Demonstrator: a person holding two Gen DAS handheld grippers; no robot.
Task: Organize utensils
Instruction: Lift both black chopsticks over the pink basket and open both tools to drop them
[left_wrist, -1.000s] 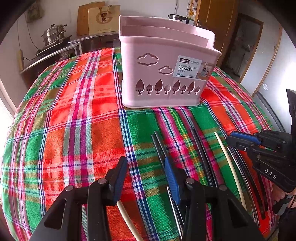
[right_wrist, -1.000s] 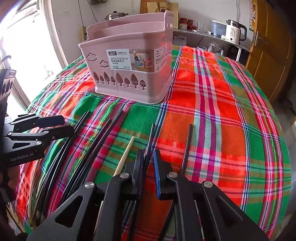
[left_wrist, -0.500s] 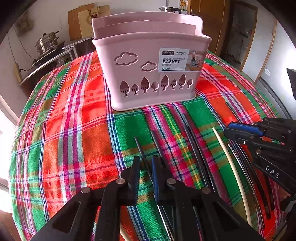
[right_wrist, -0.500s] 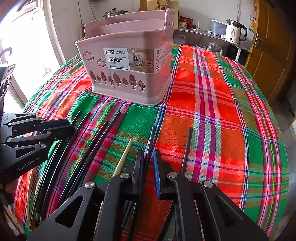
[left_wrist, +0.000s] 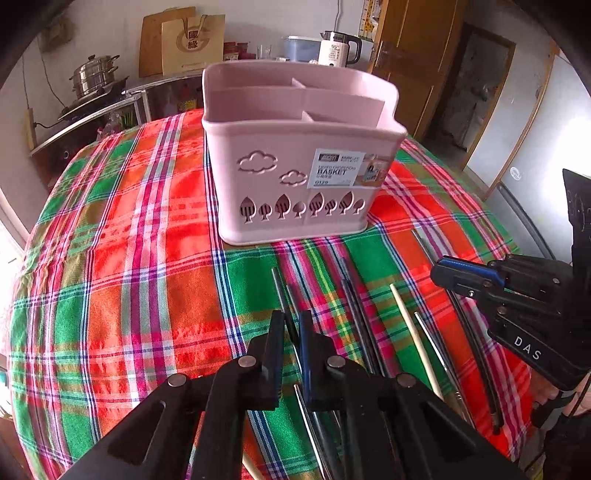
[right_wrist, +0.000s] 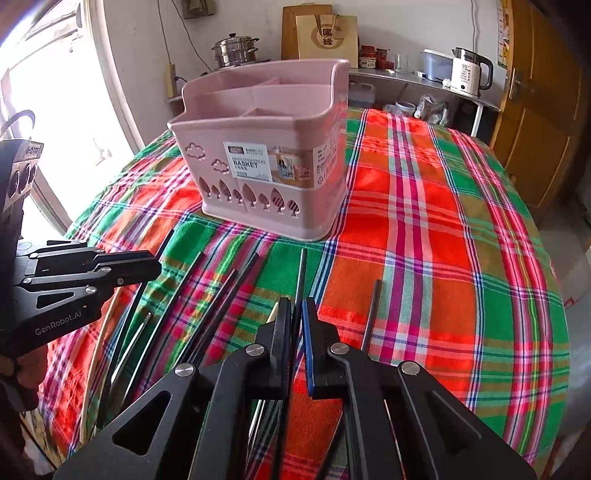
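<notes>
Both the left tongs (left_wrist: 291, 325) and right tongs (right_wrist: 296, 314) pinch a chopstick each, nearly closed. Lift level, then tip ends into the basket (left_wrist: 295, 155) at the far tabletop.

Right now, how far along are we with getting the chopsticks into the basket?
Early. Done: nothing shows inside the pink basket; the compartments in view look empty. In hand: the left gripper is shut on a metal chopstick, and the right gripper is shut on a black chopstick; both sticks point toward the basket. Left: the remaining chopsticks, including a pale wooden one, lie on the plaid cloth.
</notes>
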